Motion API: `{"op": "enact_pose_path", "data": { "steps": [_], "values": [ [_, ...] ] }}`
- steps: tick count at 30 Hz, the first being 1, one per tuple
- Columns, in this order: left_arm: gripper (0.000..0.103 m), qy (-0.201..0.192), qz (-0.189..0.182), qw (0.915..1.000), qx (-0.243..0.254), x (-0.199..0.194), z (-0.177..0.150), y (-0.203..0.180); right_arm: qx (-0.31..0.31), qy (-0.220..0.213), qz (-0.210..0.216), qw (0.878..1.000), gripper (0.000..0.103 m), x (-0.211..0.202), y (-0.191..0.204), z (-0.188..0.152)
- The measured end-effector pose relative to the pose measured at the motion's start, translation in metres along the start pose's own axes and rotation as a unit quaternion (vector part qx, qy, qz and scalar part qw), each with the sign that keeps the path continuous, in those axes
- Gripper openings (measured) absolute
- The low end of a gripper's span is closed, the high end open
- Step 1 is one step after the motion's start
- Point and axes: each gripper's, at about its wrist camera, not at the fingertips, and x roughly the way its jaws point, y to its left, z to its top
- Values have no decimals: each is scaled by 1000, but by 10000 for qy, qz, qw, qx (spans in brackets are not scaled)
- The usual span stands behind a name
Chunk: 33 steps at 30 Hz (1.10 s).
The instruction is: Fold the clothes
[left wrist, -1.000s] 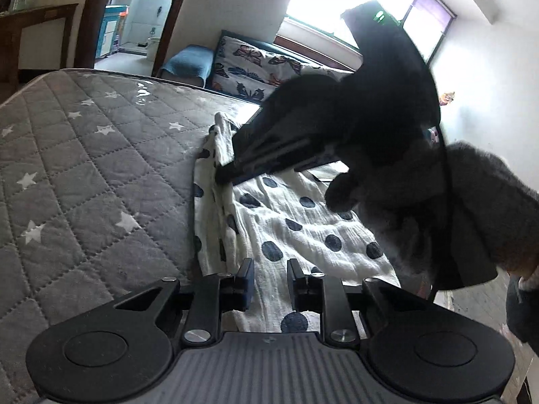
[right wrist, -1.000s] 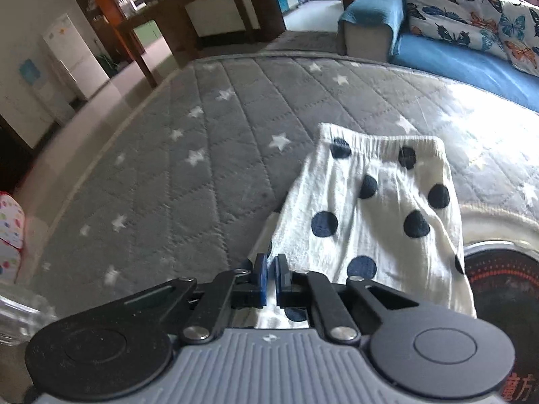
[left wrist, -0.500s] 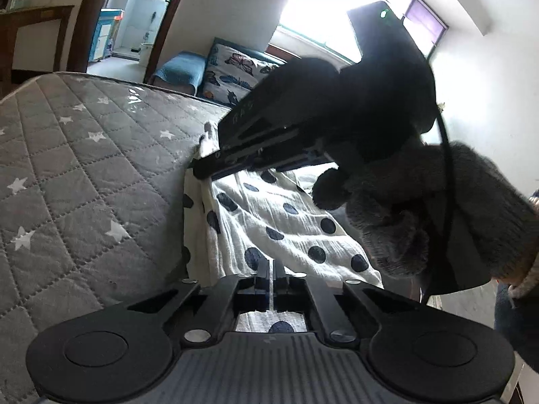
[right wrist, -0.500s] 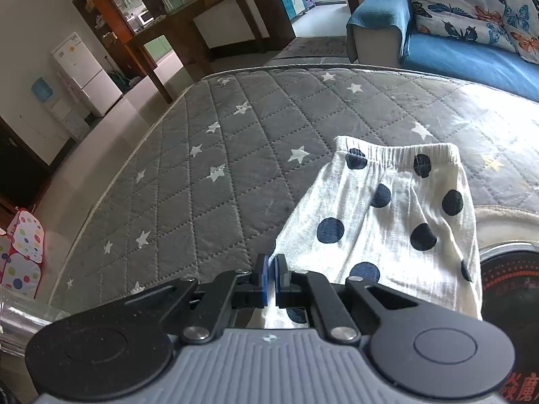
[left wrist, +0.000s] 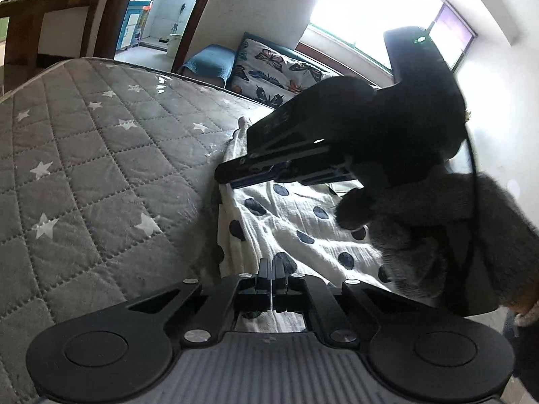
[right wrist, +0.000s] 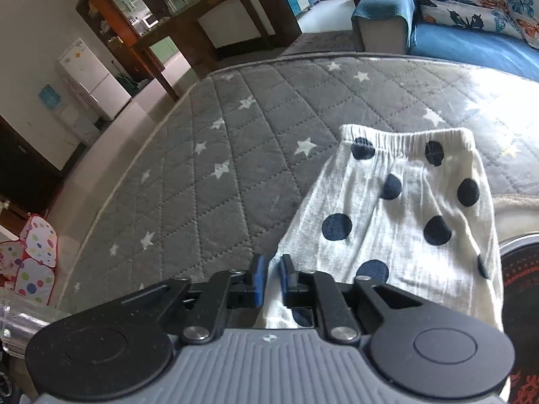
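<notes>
Left hand-held gripper [left wrist: 271, 267] pinches the polka-dot shorts [right wrist: 404, 208] on the mattress [right wrist: 219, 175]; right hand-held gripper [right wrist: 271, 277] slightly spread around the hem

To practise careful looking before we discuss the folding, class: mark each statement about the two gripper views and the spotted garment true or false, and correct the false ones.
1. The garment is white with dark dots. True.
2. It lies on a bare wooden table. False: it lies on a grey quilted mattress with white stars.
3. The left gripper is wide open. False: its jaws are closed on the garment's white fabric.
4. The right gripper has a small gap between its blue pads, with fabric in it. True.
5. The elastic waistband is at the garment's far end in the right wrist view. True.
</notes>
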Motion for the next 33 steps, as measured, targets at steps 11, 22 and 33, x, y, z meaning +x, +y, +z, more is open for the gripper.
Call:
{"op": "enact_pose_path", "data": {
  "steps": [11,22,33],
  "values": [
    [0,-35,368,9991,198,-1,4,-3,-439,33,-287,9986,17,-67,-27,-18],
    [1,61,-16,9980,622,12,5,-36,-436,180,-501,9976,17,-121,-69,-81],
    [1,165,246,9966,767,23,-1,-39,-135,176,-389,9990,17,-144,-112,-126]
  ]
}}
